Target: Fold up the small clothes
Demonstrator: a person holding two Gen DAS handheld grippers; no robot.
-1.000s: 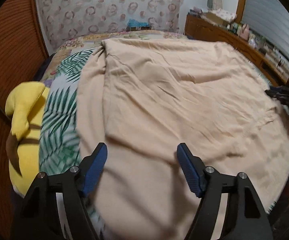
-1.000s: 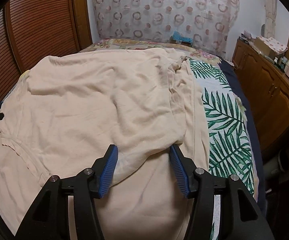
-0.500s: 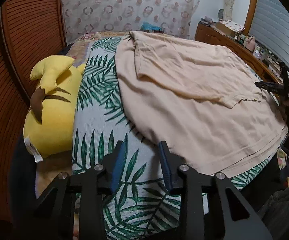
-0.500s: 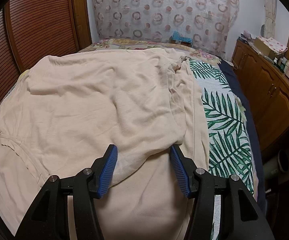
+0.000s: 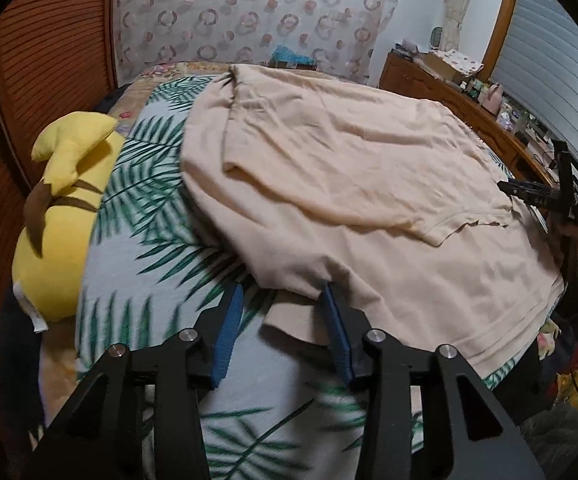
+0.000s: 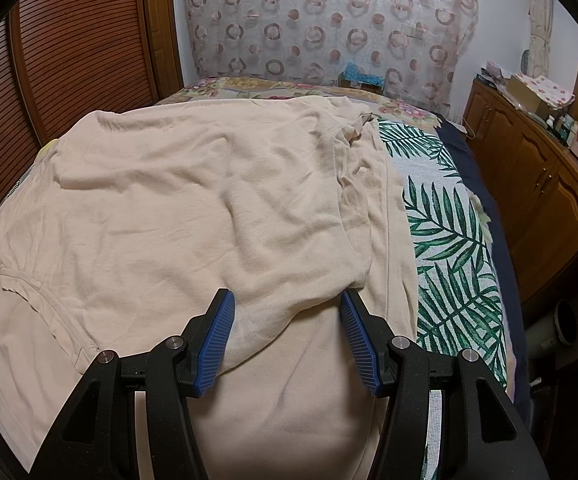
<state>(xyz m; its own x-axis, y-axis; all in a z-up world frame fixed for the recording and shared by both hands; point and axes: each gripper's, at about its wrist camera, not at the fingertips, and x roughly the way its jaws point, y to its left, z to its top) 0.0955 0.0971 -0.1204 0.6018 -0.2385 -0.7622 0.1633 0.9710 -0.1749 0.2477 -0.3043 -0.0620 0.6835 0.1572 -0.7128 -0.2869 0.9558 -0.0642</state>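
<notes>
Beige shirt (image 5: pixel 369 184) is spread wrinkled on the bed, on a palm-leaf bedspread (image 5: pixel 145 216), with one layer folded over so a hemmed edge runs across the top.

Left gripper (image 5: pixel 281 320): jaws open, nothing held. A corner of the shirt's lower edge sits just between and ahead of the fingertips, the right pad touching or nearly touching cloth; can't tell which.

Right gripper (image 6: pixel 287 324): jaws open, nothing clamped. The folded-over layer of the shirt (image 6: pixel 209 208) bulges into the gap between the blue pads (image 6: pixel 219 340), both over the fabric.

Left view only: yellow plush toy (image 5: pixel 61 208) beside the bedspread, plus the right gripper at the shirt's far edge. Right view only: wooden cabinet (image 6: pixel 537 184) along the bed.
</notes>
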